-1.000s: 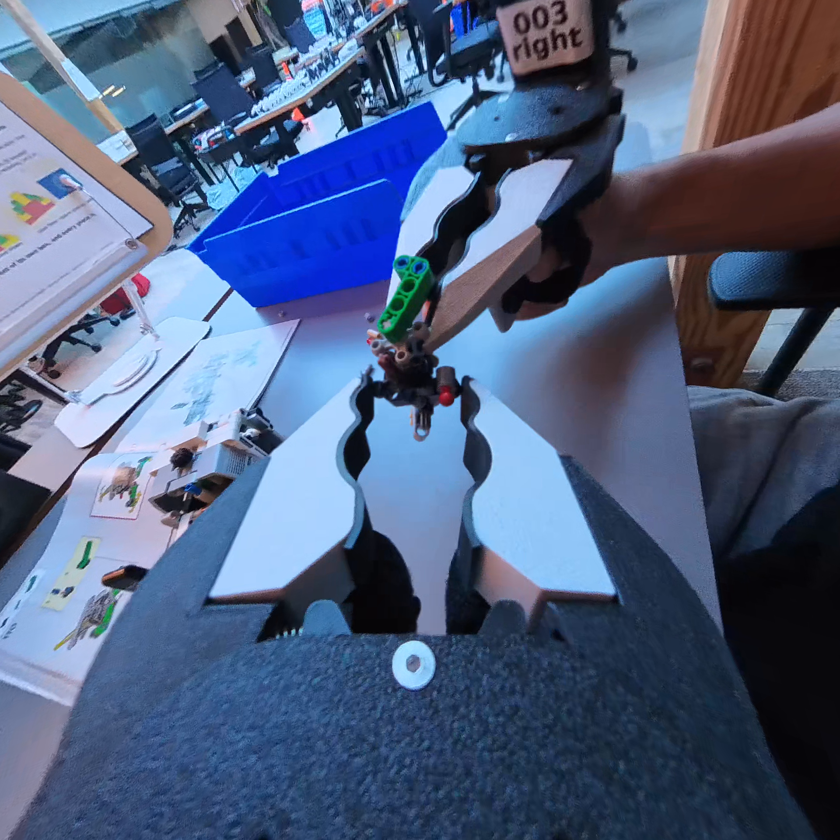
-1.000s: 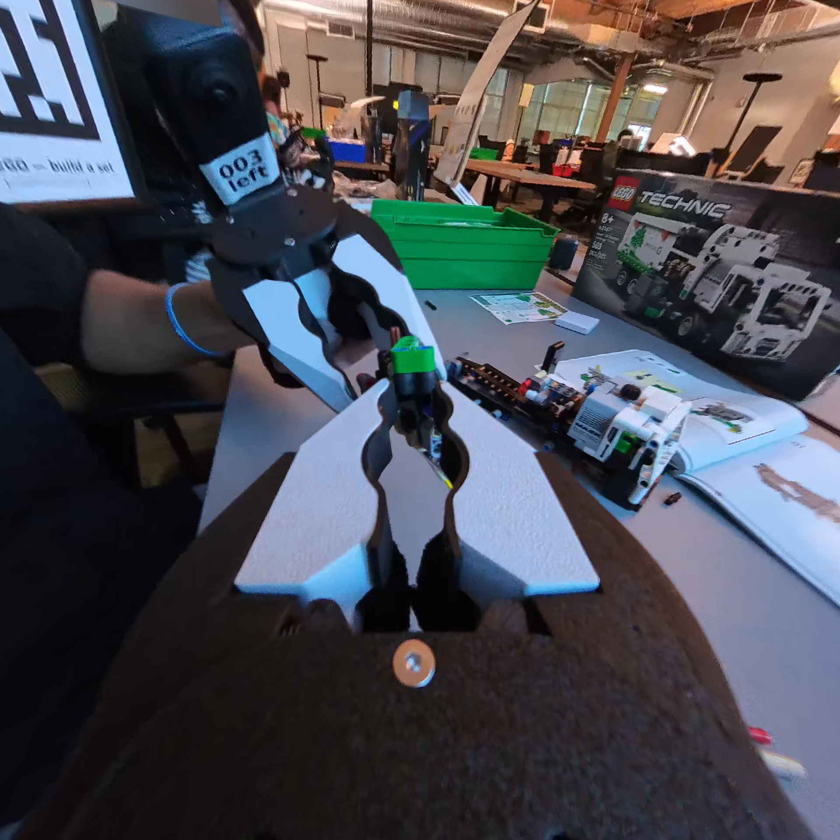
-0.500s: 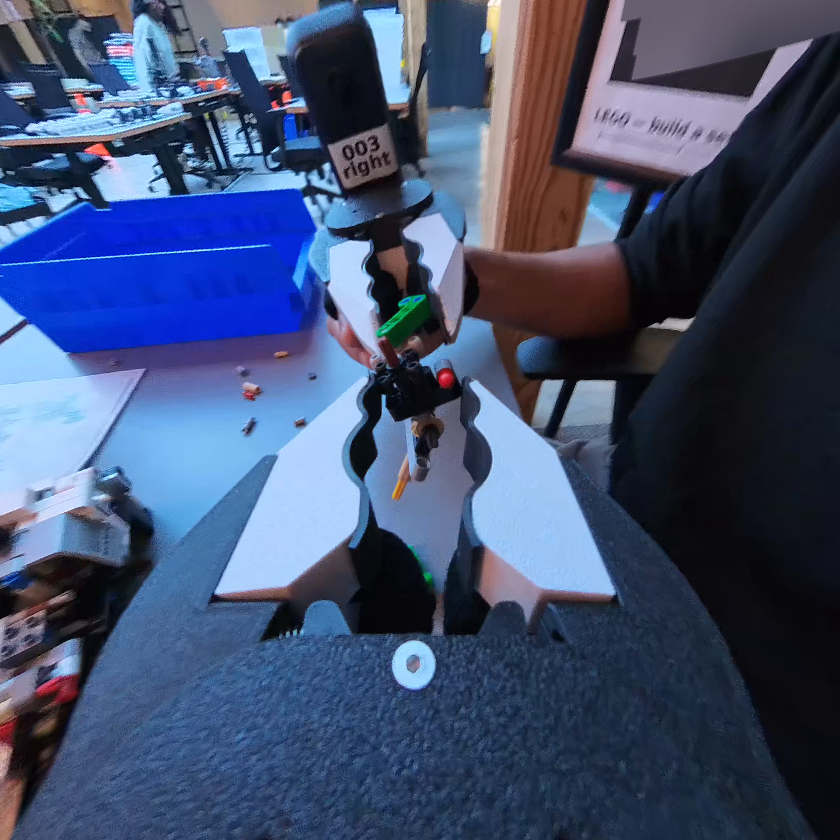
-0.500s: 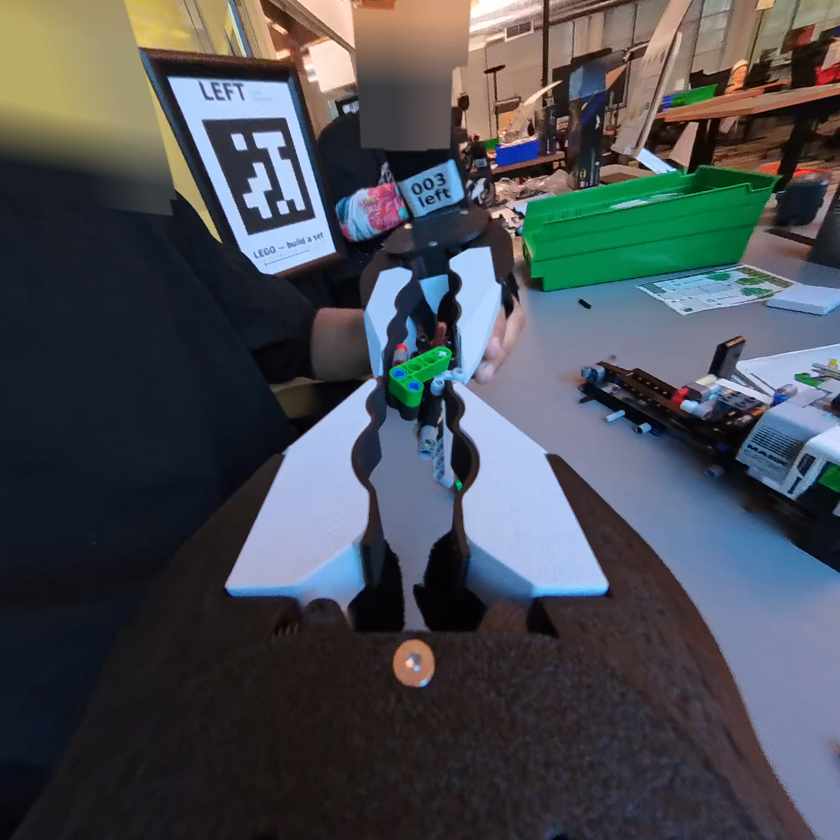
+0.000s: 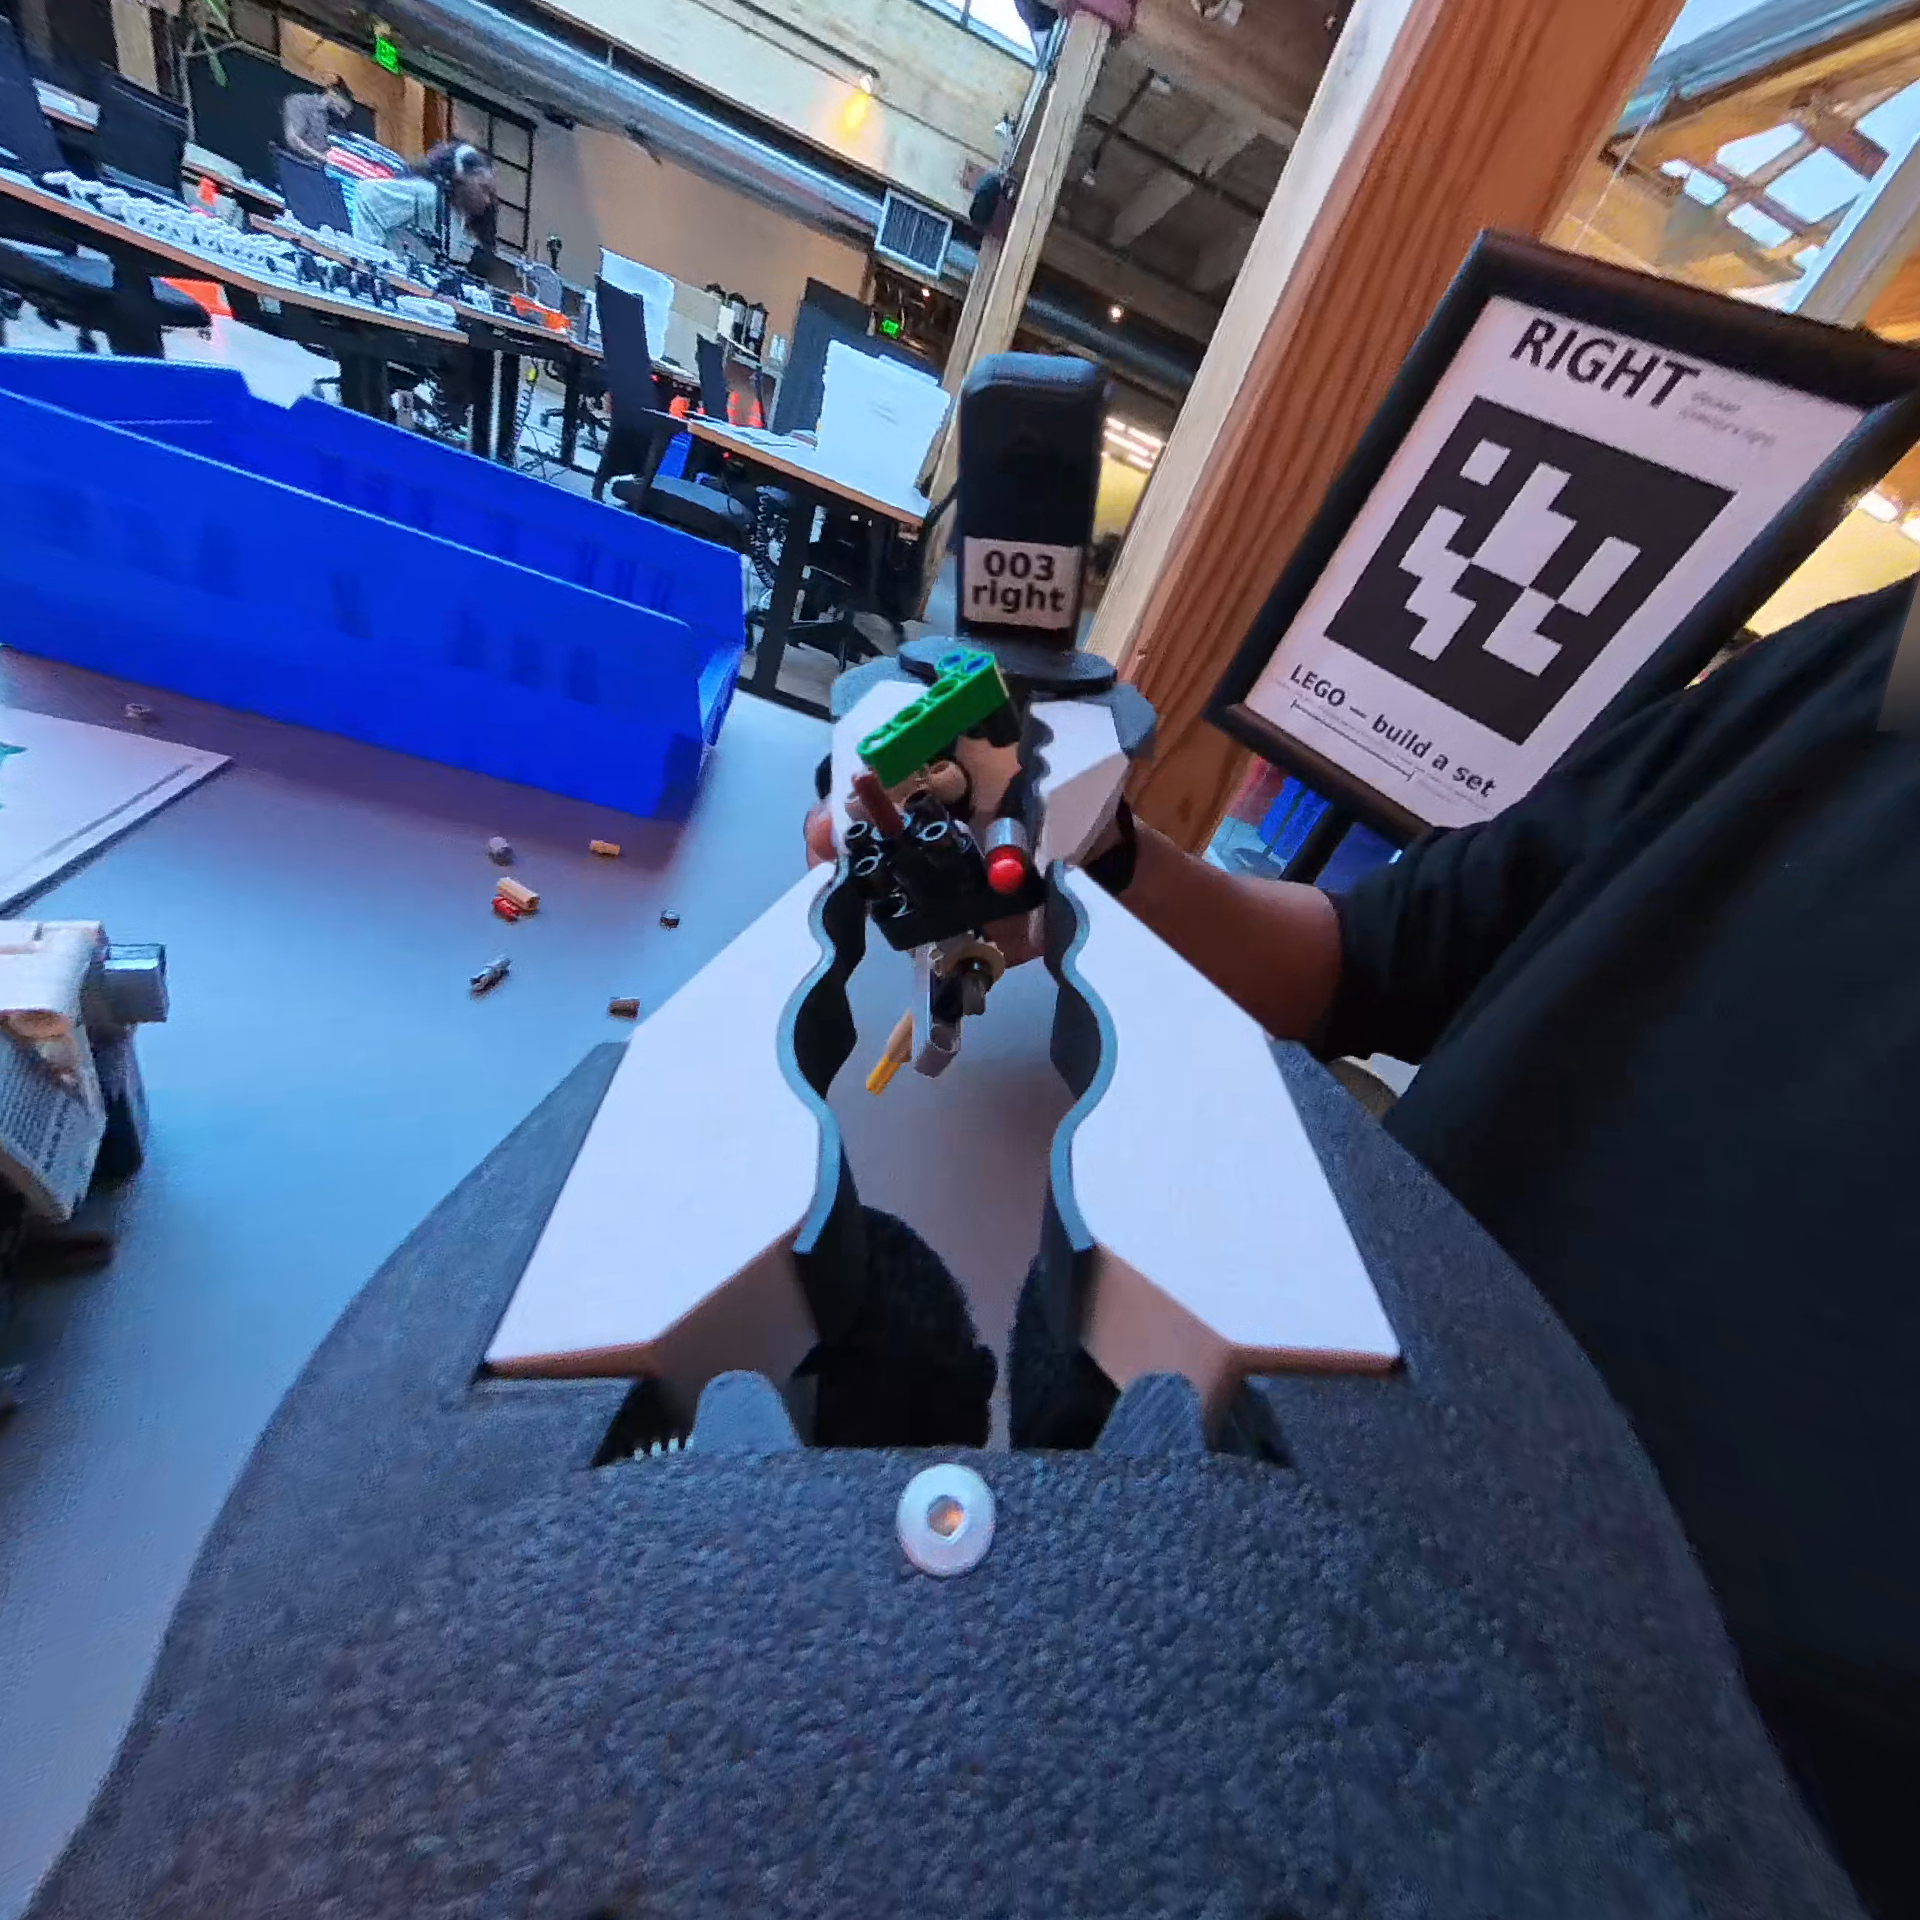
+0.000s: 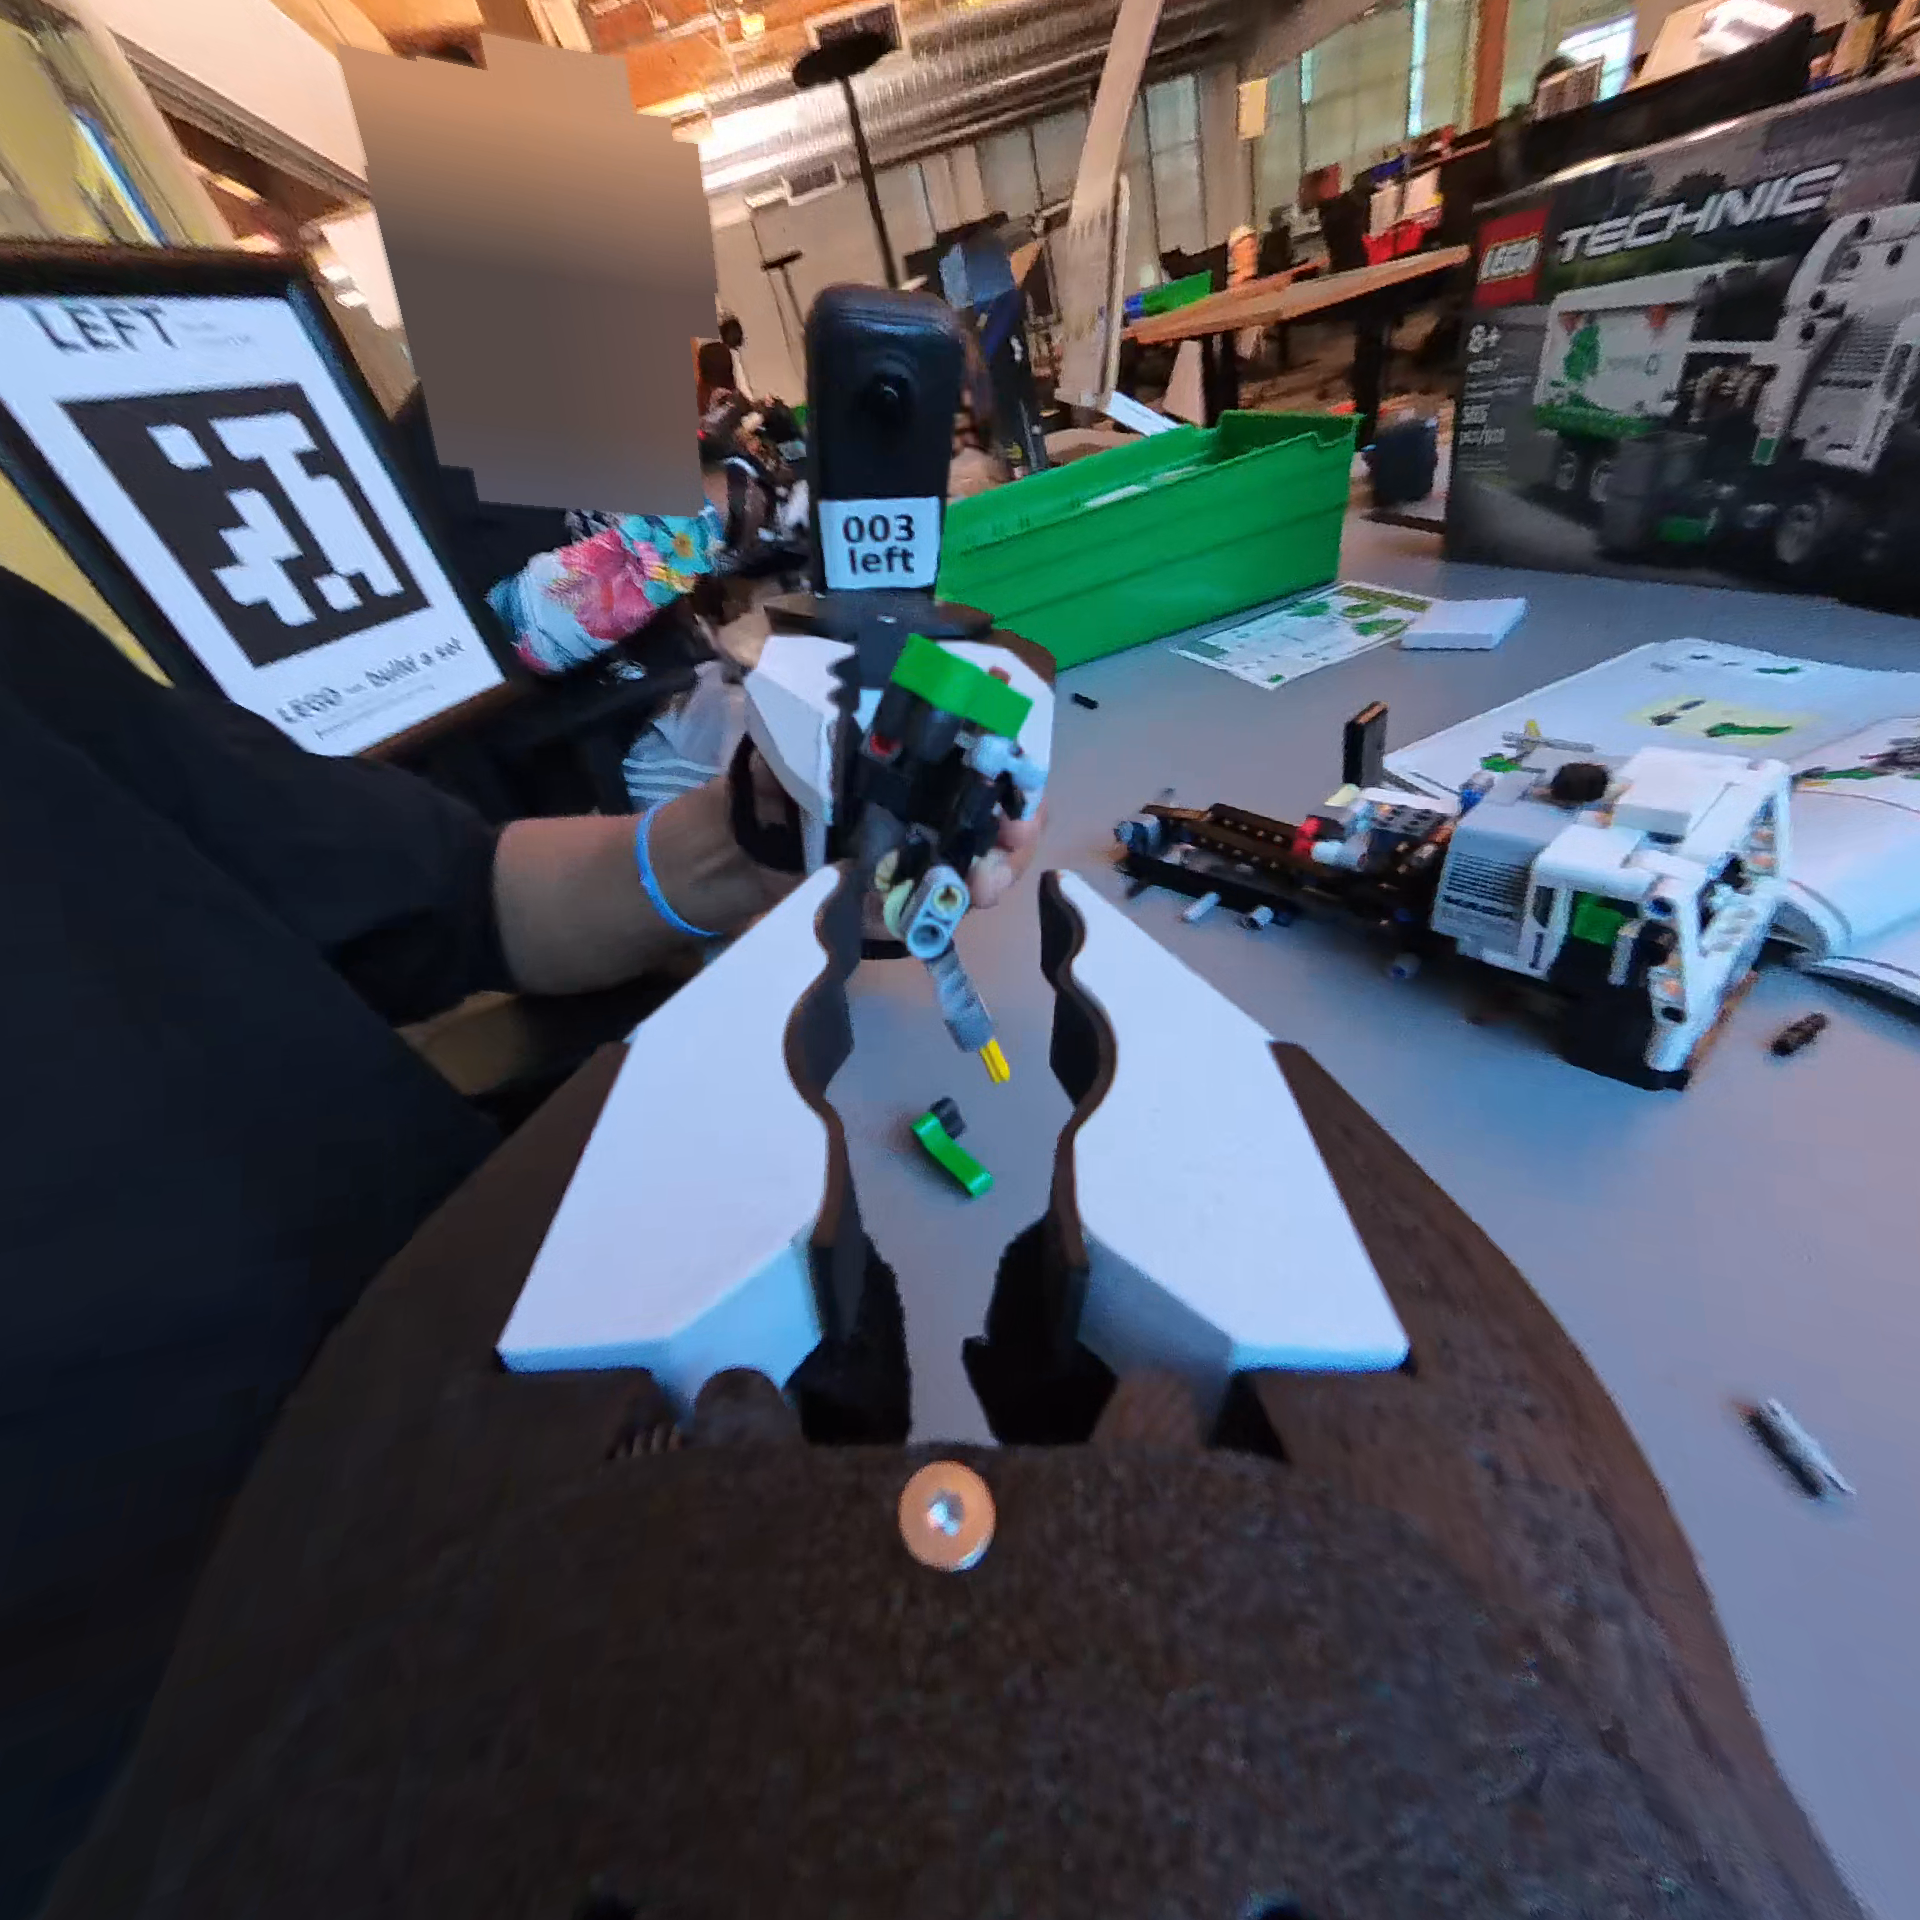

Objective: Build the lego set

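1. Left gripper: clenched on a small black Technic sub-assembly, held up above the grey table, well clear of it
2. Sub-assembly: black pin-hole block with a red pin end on one side, a brown axle stub on top, and a grey link with a yellow axle tip hanging below
3. Right gripper: released, fingers apart with nothing between them; it faces the left gripper tip to tip
4. Green angled liftarm: sits above the black block with blue pins in its far holes; whether it is fully seated cannot be told
5. Loose green piece: lies on the table beneath the grippers, untouched
6. Partly built white truck: stands on the table to one side, beside the open instruction booklet; green bin and blue bin behind
7. Handling note, as judgement: the step appears to be joining the liftarm to the block. Keep the left grip steady, close the right fingers on the liftarm's flat faces, press straight along the pin axis; twisting risks popping the dangling link
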Demonstrator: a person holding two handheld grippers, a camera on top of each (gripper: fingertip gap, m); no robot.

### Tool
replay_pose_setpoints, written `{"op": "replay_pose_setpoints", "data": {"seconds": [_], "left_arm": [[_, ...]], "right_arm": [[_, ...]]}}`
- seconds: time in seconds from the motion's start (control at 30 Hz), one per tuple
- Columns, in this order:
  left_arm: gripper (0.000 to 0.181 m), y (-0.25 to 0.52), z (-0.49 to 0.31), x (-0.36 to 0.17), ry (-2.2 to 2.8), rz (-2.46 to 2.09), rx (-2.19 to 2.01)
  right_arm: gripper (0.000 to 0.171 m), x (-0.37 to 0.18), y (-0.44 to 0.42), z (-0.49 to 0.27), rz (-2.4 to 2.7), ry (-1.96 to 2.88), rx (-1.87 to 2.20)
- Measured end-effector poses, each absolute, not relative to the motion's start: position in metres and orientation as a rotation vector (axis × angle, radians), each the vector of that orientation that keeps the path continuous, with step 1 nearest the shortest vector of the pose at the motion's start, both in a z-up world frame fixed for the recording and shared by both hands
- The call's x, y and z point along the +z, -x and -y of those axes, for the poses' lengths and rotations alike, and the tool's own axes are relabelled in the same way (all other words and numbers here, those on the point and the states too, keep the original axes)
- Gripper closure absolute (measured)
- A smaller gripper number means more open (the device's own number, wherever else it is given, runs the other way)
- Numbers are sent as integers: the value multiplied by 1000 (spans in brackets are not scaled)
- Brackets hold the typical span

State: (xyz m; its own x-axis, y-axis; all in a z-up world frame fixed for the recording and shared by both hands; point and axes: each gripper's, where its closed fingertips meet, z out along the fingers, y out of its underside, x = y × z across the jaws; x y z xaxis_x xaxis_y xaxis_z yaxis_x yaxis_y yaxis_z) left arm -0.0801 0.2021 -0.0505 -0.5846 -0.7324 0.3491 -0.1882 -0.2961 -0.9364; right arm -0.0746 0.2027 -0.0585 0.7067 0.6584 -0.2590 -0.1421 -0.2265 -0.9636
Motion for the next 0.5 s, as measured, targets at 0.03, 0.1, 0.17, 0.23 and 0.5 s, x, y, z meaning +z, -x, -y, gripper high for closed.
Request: {"op": "replay_pose_setpoints", "data": {"seconds": [0.03,0.1,0.17,0.23,0.5], "left_arm": [[150,80,-200,-50,1140,-1575,-1922],[150,80,-196,-50,1109,-1596,-1873],[149,79,-194,-50,1081,-1602,-1808],[149,77,-197,-54,1076,-1615,-1680],[146,67,-216,-60,1228,-1444,-1347]], "right_arm": [[139,-57,76,-202,421,1639,821],[155,-55,76,-200,422,1618,882],[161,-54,77,-197,428,1604,919],[163,-50,72,-199,420,1572,864],[164,-44,59,-204,485,1482,286]]}}
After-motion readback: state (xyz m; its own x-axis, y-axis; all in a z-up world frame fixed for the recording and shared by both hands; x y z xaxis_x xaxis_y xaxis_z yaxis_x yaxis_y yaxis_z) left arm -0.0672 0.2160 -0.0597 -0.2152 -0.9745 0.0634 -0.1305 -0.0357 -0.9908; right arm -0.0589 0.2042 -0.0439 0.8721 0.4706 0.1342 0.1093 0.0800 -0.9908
